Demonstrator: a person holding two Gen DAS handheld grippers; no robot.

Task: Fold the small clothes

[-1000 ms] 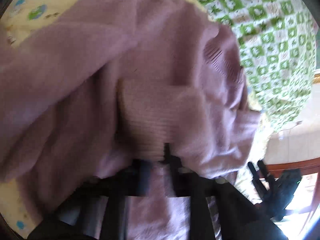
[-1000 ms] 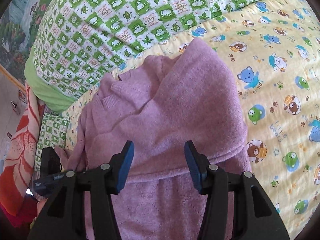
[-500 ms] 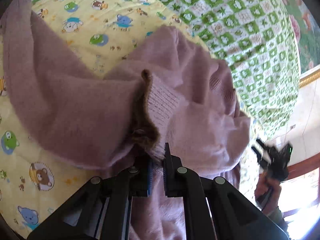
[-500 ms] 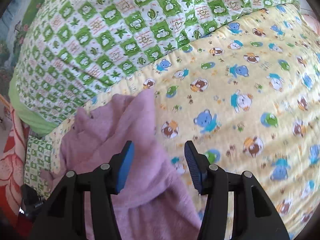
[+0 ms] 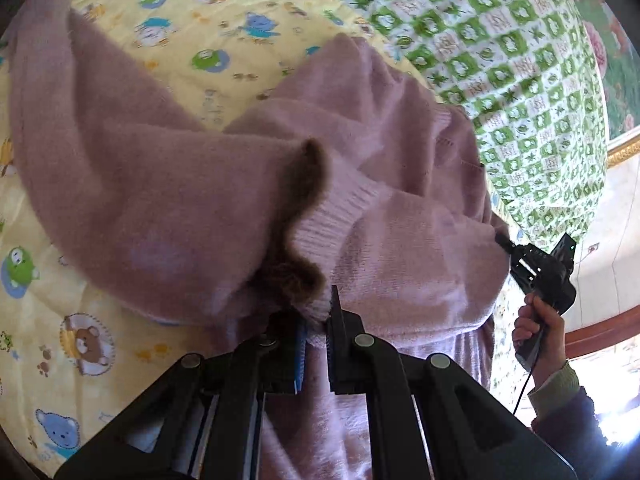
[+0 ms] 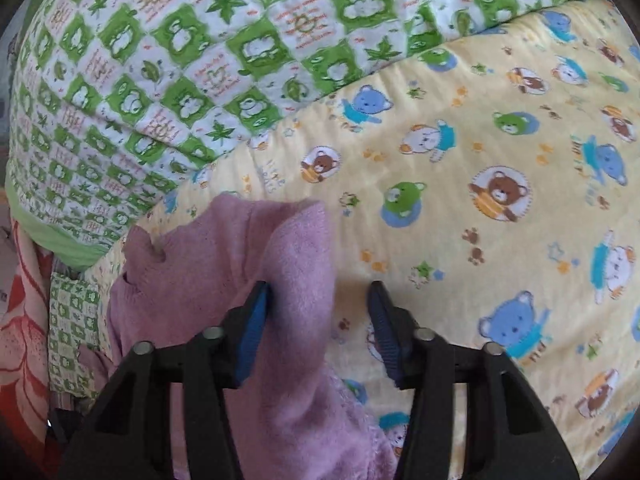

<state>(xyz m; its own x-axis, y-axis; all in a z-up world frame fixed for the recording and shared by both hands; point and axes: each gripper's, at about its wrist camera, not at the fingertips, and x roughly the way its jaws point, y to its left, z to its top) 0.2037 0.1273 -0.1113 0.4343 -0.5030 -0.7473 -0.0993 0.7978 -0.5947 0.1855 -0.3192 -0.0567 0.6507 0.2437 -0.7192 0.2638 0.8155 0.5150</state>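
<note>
**Sweater cuff clamped in left gripper; right gripper open**

The pink knit sweater lies bunched on the yellow bear-print quilt. One sleeve drapes across the body of the garment, and its ribbed cuff curls back, exposing a darker brown inner side. Your left gripper has its jaws drawn together on the edge of this cuff; the knit fabric sits pinched between the blue pads.

Your right gripper has its jaws set wide apart. A fold of the sweater lies against the inner face of the left finger, while the right finger stands over bare quilt. In the left wrist view, your right hand shows at the right edge, holding its gripper at the far side of the sweater.

A green-and-white checked blanket adjoins the quilt beyond the sweater. A red floral cloth lies at the left margin.
</note>
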